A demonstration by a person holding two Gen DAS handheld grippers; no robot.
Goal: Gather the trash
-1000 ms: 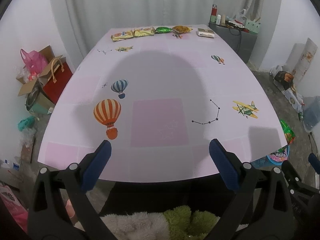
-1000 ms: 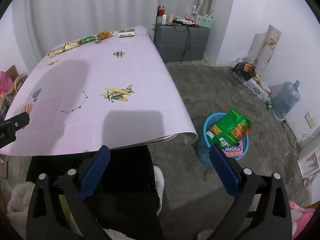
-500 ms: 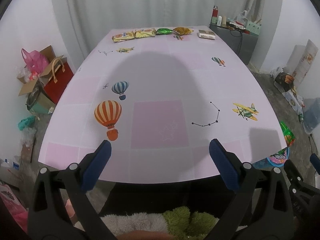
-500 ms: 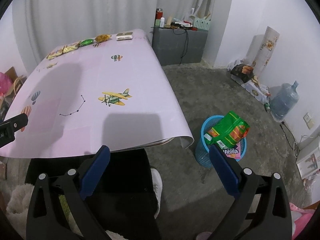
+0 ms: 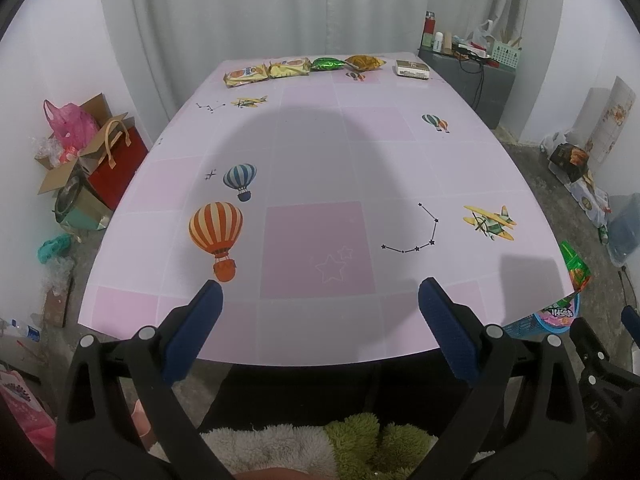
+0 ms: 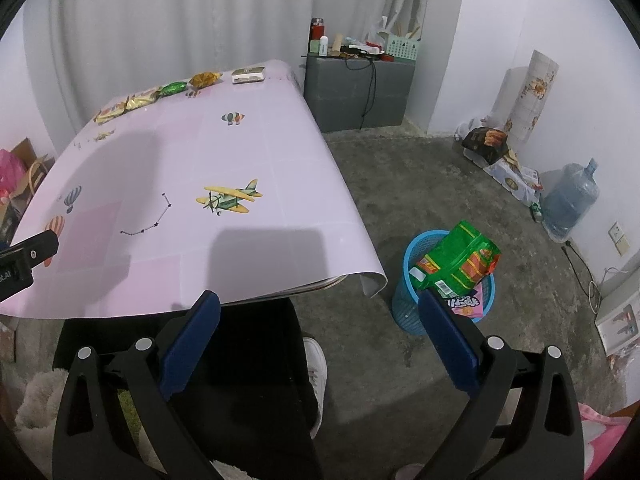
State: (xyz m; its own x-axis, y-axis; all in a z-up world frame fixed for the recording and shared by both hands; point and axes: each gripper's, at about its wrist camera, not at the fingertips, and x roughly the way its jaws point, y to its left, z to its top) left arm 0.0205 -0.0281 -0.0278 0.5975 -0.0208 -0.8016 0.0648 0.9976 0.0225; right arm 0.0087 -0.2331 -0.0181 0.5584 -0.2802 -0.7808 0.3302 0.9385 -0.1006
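1. Not much is different from a second ago. The left gripper (image 5: 318, 320) has crept a bit closer to the near edge of the tabletop (image 5: 320, 168), and the right gripper (image 6: 318, 332) has swung a little, so the blue bin (image 6: 404, 300) now sits nearer the middle of its view. Both sets of fingers are spread wide with nothing between them, same as before.

2. The bin stands on the floor off the tabletop's right corner, at about 3 o'clock from where the person stands. A green snack bag (image 6: 456, 260) pokes out of the top, with a pink wrapper (image 6: 464, 304) tucked just below it.

3. The rest of the trash is lined up along the far edge at 12 o'clock: two yellow packets (image 5: 266, 71), a green wrapper (image 5: 327, 64), a golden-brown wrapper (image 5: 364, 62) and a small box (image 5: 412, 69) towards 1 o'clock. They're all well apart from either gripper.

4. So I'd say this is a gap between rounds. With some trash binned and both grippers empty, the next thing needed is a long reach across the tabletop, which is the awkward bit.
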